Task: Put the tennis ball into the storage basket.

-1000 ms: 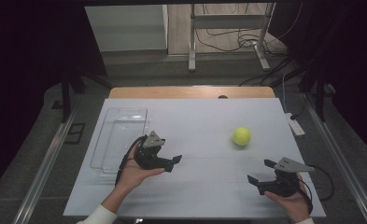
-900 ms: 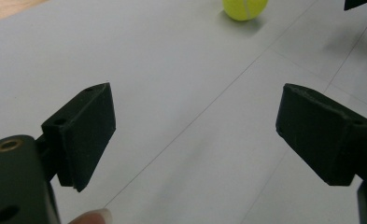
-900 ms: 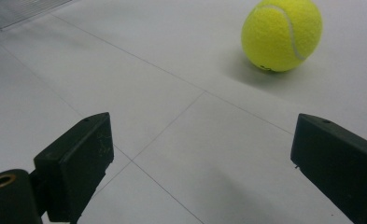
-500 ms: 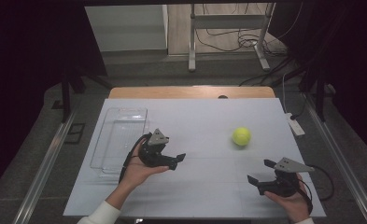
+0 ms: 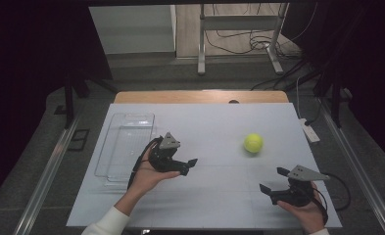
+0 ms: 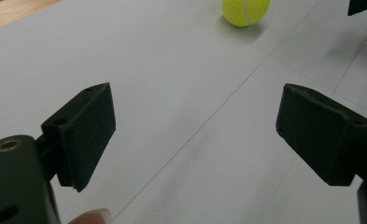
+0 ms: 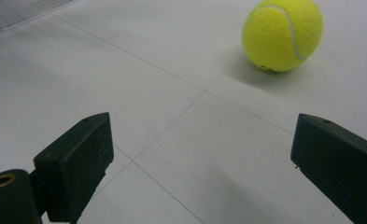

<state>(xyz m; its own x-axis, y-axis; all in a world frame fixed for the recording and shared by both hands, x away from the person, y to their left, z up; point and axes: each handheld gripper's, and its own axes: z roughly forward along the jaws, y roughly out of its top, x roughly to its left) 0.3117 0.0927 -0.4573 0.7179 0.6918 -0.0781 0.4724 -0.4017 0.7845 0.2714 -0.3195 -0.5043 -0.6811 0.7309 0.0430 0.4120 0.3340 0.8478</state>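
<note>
A yellow tennis ball (image 5: 253, 143) lies on the white table top (image 5: 219, 196), right of the middle. My left gripper (image 5: 187, 166) hovers left of it, jaws open and pointing toward the ball, with nothing between them. In the left gripper view the open left gripper (image 6: 195, 121) frames bare table, and the tennis ball (image 6: 245, 10) sits far ahead. My right gripper (image 5: 272, 179) is near the front right corner, open and empty, aimed up and left. In the right gripper view the right gripper (image 7: 202, 149) stands wide, with the tennis ball (image 7: 282, 33) beyond its right jaw.
A clear plastic tray (image 5: 112, 142) lies at the table's left side, just behind my left hand; its corner (image 7: 22, 9) shows in the right gripper view. A white power strip (image 5: 310, 132) rests off the right edge. A wooden strip (image 5: 200, 96) borders the far edge.
My left gripper has edged a little to the right, toward the ball. The right gripper and the ball have stayed put.
</note>
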